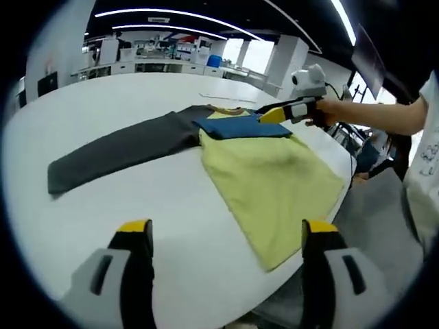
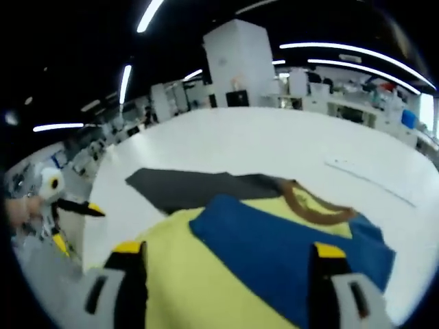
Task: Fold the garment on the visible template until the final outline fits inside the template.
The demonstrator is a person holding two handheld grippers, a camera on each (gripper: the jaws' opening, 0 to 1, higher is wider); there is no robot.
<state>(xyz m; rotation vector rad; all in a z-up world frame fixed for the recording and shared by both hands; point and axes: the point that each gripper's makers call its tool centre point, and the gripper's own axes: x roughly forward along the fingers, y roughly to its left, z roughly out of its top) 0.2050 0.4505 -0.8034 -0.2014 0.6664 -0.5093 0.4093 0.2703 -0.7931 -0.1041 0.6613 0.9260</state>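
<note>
A shirt lies flat on the white table [image 1: 96,103]. Its yellow body [image 1: 274,181] reaches the near table edge. A blue sleeve [image 1: 243,127] is folded across the chest, and a dark grey sleeve [image 1: 116,151] stretches out to the left. My left gripper [image 1: 226,229] is open over bare table, short of the shirt. A person's hand brings my right gripper [image 1: 274,114] to the far end of the blue sleeve. In the right gripper view that gripper [image 2: 226,250] stands open over the blue sleeve [image 2: 274,240], close to the brown collar [image 2: 309,202]. The left gripper [image 2: 92,209] appears at the left edge.
A faint thin line [image 2: 370,181] runs across the table beyond the shirt. The table's rounded edge [image 1: 322,226] passes just beside the yellow hem, with grey floor below. A person's arm [image 1: 370,113] reaches in from the right. Desks and shelves stand far behind.
</note>
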